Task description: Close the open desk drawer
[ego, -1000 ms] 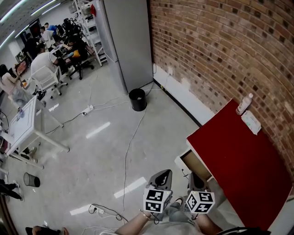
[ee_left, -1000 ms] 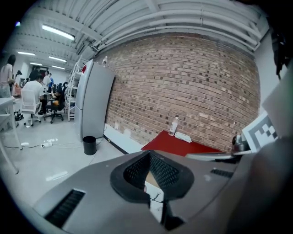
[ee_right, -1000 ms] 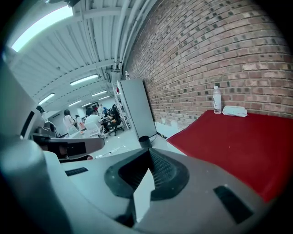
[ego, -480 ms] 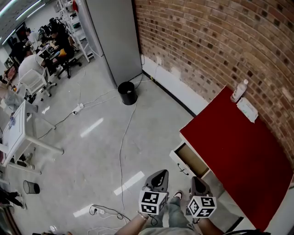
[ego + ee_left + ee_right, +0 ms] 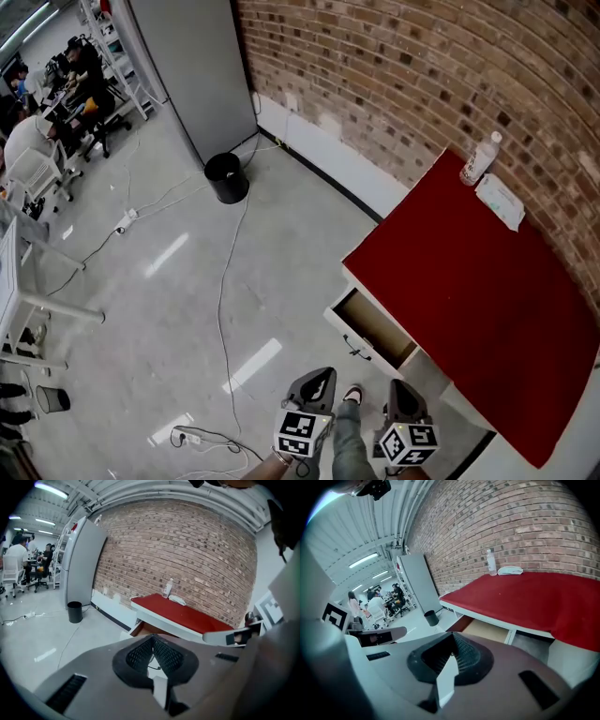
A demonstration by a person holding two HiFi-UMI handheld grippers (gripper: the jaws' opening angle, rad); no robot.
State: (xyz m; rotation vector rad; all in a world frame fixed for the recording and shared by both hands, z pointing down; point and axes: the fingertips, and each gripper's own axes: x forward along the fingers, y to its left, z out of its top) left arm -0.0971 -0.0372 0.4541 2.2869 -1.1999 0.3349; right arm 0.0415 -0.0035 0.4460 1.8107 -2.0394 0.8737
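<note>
Grey polished floor (image 5: 187, 309), nearest: left gripper (image 5: 317, 378) and right gripper (image 5: 401, 386) side by side above it, each with jaws pressed together on nothing, probably so a blunt closed tip can push. Drawer (image 5: 373, 328), just ahead of both: pulled out under the near corner of the red-topped desk (image 5: 469, 281), pale wood interior apparently empty, white front with dark handle (image 5: 354, 351). Farthest: bottle (image 5: 478, 157) by the brick wall (image 5: 422, 84).

Bright, even; fisheye warp @ edges
</note>
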